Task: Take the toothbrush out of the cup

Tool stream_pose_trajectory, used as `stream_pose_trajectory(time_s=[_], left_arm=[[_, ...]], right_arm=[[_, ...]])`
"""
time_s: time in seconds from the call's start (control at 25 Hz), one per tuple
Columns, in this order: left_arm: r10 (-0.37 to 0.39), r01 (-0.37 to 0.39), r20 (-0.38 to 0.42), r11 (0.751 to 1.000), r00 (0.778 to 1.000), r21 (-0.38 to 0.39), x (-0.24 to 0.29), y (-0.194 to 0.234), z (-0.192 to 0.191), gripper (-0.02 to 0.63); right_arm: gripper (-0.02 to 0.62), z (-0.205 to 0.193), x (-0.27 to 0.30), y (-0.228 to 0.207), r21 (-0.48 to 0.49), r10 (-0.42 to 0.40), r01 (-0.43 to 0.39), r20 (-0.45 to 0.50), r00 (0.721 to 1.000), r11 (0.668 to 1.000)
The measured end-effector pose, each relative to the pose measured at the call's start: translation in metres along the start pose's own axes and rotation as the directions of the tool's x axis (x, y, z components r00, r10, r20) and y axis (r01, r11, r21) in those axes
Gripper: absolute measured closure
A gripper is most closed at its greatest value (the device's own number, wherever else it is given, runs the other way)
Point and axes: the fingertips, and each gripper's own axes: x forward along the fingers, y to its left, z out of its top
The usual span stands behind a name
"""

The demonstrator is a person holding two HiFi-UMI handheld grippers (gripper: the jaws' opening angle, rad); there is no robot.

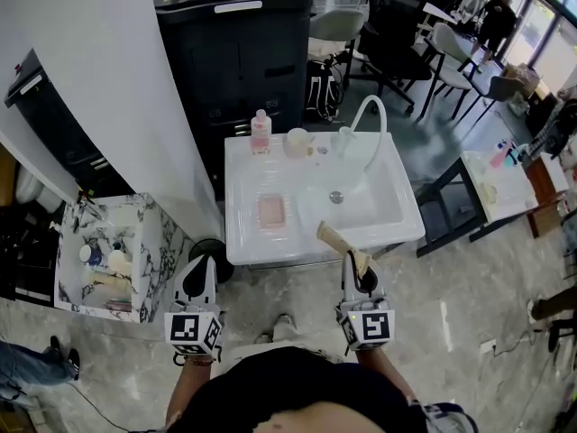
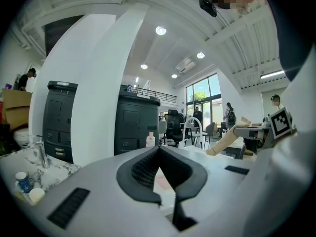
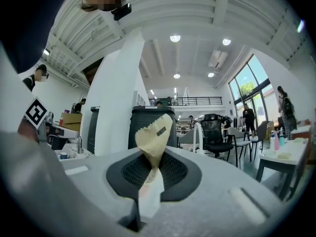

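The removal was judged to be essentially done: the toothbrush, wrapped in tan paper, was gripped at its lower end by the closed right gripper and was held over the front rim of the white sink, well apart from the cup that stood on the sink's back ledge near a pink bottle; whether anything remained in the cup was too small to be told; only a setting-down, if one was wanted, was judged to be left; the left gripper was held shut and empty near the sink's front left corner. The cup and its separation from the toothbrush were shown by the head view alone; the pinch of the pads on the wrapper and its serrated top edge were shown only by the right gripper view; the toothbrush's upward tilt was seen side-on in the left gripper view.
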Motion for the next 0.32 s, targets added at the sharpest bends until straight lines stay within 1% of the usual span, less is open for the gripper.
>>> stream_pose_trajectory(time_s=[0.12,0.32], left_arm=[[0.006,-0.006,-0.002,1.0,1.0,-0.002,0.0008,0.0012,-0.0003,0.603],[0.003,-0.003,-0.008,1.0,1.0,-0.001,0.0018,-0.0005,0.0006,0.603]], right_arm=[[0.56,-0.0031,0.0018,0.0006,-0.007,0.013,-0.013,-0.004,1.0,1.0],[0.558,-0.0072,-0.0003,-0.0021,-0.002,0.008,-0.008,-0.016,1.0,1.0]])
